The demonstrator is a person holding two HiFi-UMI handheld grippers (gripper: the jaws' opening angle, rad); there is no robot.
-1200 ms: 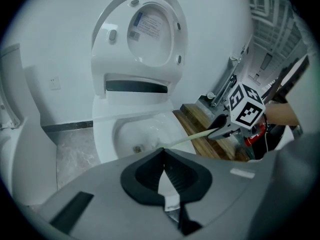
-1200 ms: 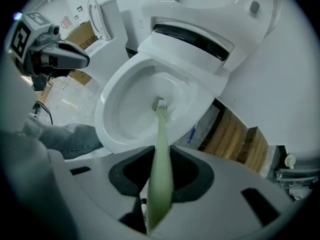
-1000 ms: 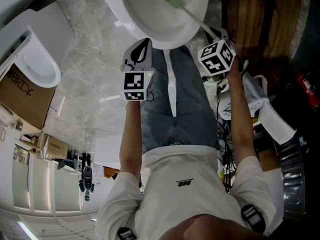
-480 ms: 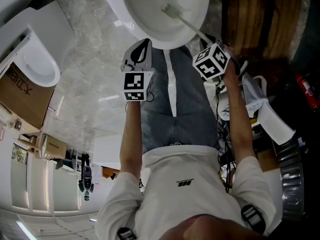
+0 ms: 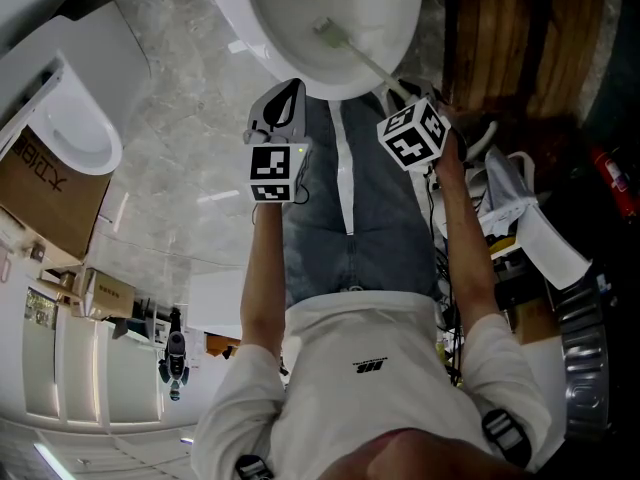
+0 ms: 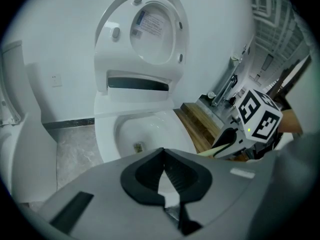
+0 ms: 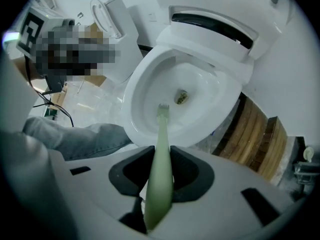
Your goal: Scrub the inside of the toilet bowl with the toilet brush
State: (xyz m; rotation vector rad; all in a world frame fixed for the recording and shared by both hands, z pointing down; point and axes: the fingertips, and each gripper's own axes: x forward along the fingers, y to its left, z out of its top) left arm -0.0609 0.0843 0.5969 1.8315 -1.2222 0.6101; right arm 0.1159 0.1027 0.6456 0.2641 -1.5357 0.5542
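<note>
The white toilet bowl (image 5: 380, 38) is at the top of the head view, with a dirty patch near its drain (image 7: 181, 97). My right gripper (image 7: 160, 170) is shut on the pale green toilet brush (image 7: 161, 149). The handle runs forward between the jaws, and the brush head (image 5: 325, 30) lies inside the bowl against its near wall. My left gripper (image 5: 283, 96) hovers just outside the bowl's near rim, to the left of the right gripper. The left gripper (image 6: 162, 176) is shut, with nothing between its jaws. The seat and lid (image 6: 150, 34) stand raised.
A second white fixture (image 5: 70, 118) and a cardboard box (image 5: 40, 188) sit on the marble floor at the left. Wooden boards (image 5: 510, 38) lie right of the toilet. Cables and white clutter (image 5: 500, 203) are at the right. The person's jeans (image 5: 350, 208) are directly below the bowl.
The right gripper has moved left, closer to the left gripper. The brush head has slid across the bowl wall, leftward and toward the near rim. The left gripper has stayed put.
</note>
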